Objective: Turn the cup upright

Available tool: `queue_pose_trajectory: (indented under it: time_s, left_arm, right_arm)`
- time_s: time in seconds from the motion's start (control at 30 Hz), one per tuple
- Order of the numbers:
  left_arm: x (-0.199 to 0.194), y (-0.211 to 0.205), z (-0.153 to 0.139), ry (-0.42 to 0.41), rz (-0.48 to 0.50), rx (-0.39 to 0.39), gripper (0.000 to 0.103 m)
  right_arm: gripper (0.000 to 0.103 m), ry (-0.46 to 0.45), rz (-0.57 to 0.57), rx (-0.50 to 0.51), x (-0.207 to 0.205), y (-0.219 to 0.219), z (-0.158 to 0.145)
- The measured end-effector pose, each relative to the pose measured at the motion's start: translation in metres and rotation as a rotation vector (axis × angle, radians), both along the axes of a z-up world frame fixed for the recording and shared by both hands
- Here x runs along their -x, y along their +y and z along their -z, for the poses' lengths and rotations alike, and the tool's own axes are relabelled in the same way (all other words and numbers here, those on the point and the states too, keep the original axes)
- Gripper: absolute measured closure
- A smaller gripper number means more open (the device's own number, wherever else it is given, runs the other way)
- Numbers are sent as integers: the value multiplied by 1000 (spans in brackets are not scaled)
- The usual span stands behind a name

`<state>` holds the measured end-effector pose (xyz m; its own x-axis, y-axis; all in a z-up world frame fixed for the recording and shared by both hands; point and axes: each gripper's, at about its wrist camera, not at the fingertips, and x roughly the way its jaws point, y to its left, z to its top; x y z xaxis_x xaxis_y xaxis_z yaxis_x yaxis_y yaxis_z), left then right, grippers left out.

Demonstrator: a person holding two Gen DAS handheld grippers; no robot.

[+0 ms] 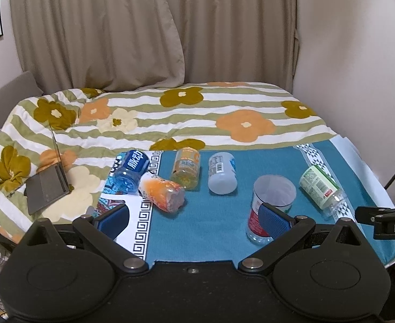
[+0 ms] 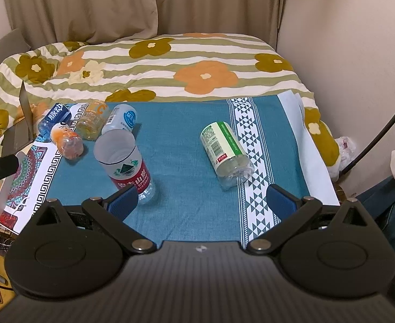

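Observation:
Several cut plastic bottle cups sit on a teal cloth point(image 1: 211, 215) point(image 2: 186, 140). A red-labelled cup point(image 1: 269, 204) point(image 2: 126, 165) stands upright with its open mouth up. A green-labelled cup point(image 1: 320, 185) point(image 2: 225, 153) lies on its side. An orange cup point(image 1: 162, 192) point(image 2: 66, 141), a blue cup point(image 1: 130, 171) point(image 2: 53, 119), a yellow cup point(image 1: 185, 168) point(image 2: 92, 121) and a white cup point(image 1: 222, 172) point(image 2: 120, 119) also lie on their sides. My left gripper point(image 1: 194, 218) is open, its right pad beside the red cup. My right gripper point(image 2: 203, 202) is open and empty, just before the green cup.
A flowered quilt point(image 1: 170, 113) covers the bed behind the cloth. An open laptop point(image 1: 49, 183) lies on the quilt at left. Curtains and a wall stand behind. A patterned mat point(image 2: 33, 177) borders the cloth on the left.

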<state>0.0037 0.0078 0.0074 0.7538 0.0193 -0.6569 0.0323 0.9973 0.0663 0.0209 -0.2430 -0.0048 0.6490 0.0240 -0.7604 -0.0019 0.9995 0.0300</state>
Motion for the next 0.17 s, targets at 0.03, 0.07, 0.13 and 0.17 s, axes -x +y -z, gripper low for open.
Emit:
queue_pose_trajectory:
  time_s: [0.03,0.07,0.13,0.17]
  left_arm:
    - [0,1,0,-4,-2,1,0]
    - [-1,1,0,-6,-2,2,0]
    - [-2,2,-1,-9,-6,2,0]
    - [-3,1,-1,-8,-6,-1,0]
  right_arm:
    - [0,0,0,0,0,0,0]
    - [0,1,0,1,0,0,0]
    - [0,5,-2,2,-1,1,1]
    - [0,8,-6,3,-2,0,1]
